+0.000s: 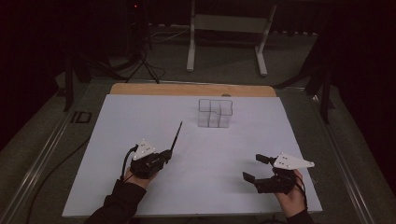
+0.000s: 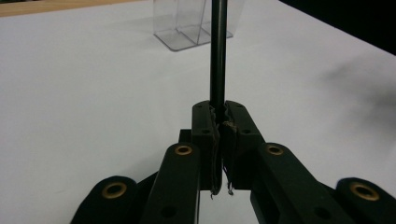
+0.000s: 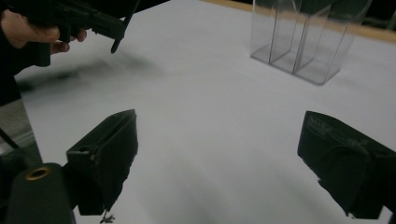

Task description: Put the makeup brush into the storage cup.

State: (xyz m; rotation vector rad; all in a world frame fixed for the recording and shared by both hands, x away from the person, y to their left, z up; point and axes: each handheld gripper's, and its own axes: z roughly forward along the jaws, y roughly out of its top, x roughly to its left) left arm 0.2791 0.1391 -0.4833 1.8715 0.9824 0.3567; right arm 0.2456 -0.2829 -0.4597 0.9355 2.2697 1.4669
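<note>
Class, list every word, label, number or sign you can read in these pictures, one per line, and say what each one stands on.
None can be read.
Right gripper: faint raised marks on its right-hand jaw, too blurred to read.
Left gripper, black rod, clear box, white sheet: no writing visible.

Clear organizer (image 1: 215, 113) toward the sheet's (image 1: 140, 116) far edge, right of centre. Near left: left gripper (image 1: 169, 151), rod (image 1: 176, 135) angled forward. Near right: right gripper (image 1: 254, 168), well apart.
</note>
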